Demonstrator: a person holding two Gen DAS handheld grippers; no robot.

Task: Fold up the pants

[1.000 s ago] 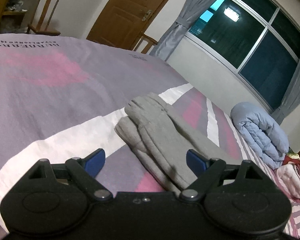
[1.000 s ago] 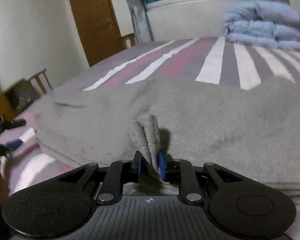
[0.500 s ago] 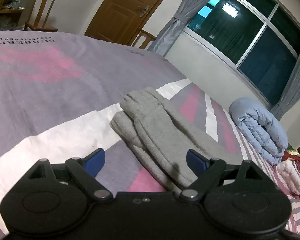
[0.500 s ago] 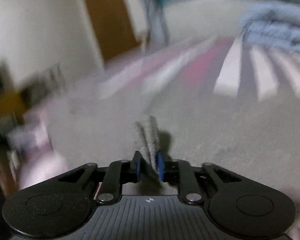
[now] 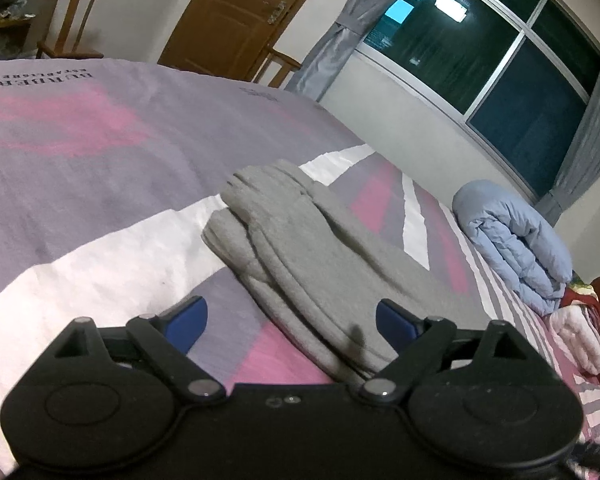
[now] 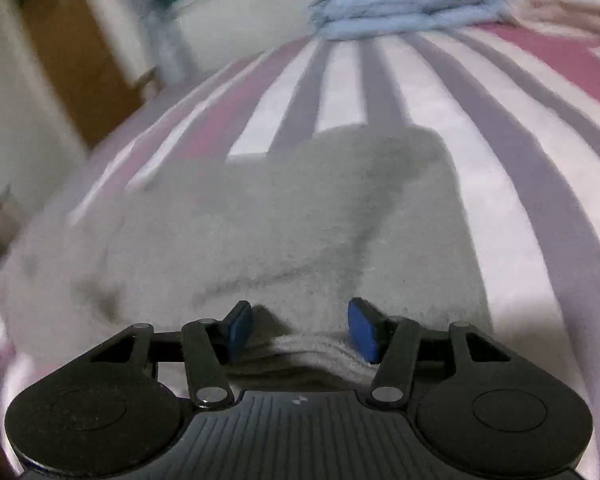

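Pants [image 5: 300, 256] lying folded on striped bedsheet [image 5: 80, 152], grey fleecy knit.
Right gripper [image 6: 298, 330] jaws opening, ribbed hem lying loose between them; left gripper [image 5: 290, 318] hovering spread wide, gripping nothing.

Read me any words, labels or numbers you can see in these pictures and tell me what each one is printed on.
"BURBERR": large dark letters, upside down and cut off at the picture's edge, on the bed cover, far left in the left wrist view.
A smaller line above it: too small to read.
A small dark mark farther along the cover: too small to read.
Lettering on the window glass: too blurred to read.
Right wrist view: no text.
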